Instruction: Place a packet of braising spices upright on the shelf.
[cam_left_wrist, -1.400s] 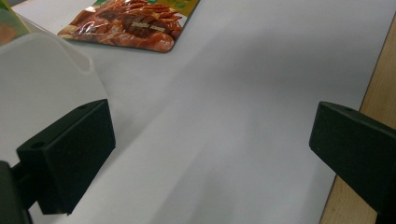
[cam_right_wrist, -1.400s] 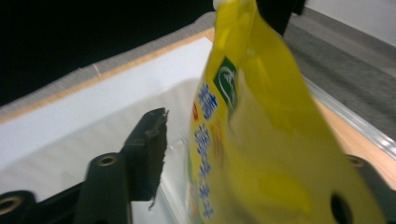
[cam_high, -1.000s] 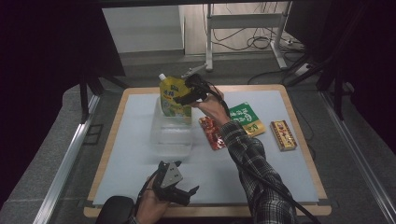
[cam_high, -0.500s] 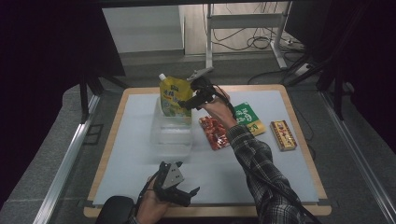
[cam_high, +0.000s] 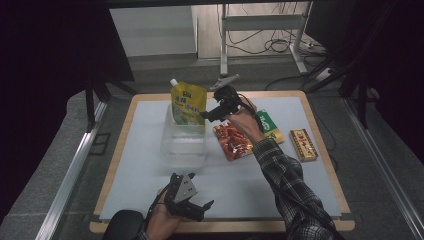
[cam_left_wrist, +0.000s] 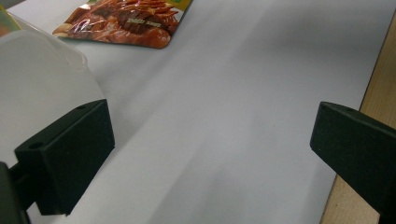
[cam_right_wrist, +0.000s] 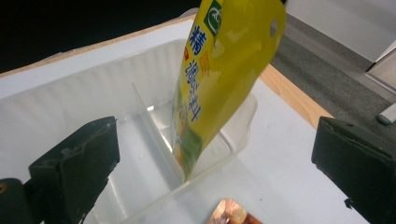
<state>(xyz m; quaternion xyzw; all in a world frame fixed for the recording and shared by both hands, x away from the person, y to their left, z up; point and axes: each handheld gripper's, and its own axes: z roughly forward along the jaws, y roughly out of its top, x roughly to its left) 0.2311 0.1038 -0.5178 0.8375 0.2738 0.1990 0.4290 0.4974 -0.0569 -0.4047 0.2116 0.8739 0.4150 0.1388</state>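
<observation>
Left gripper (cam_high: 192, 207) idles at the near tabletop (cam_high: 250, 185) edge, jaws spread and empty. Farther out, right gripper (cam_high: 210, 115) has jaws released beside the yellow pouch (cam_high: 188, 102), standing in the clear bin (cam_high: 182, 142). Best retreat straight back, not brushing it.

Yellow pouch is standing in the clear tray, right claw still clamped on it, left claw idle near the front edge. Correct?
Not quite. The right claw is open: in the right gripper view its jaws stand wide apart, clear of the yellow pouch. The rest holds: the pouch stands in the clear tray, the left claw sits near the front edge.
</observation>
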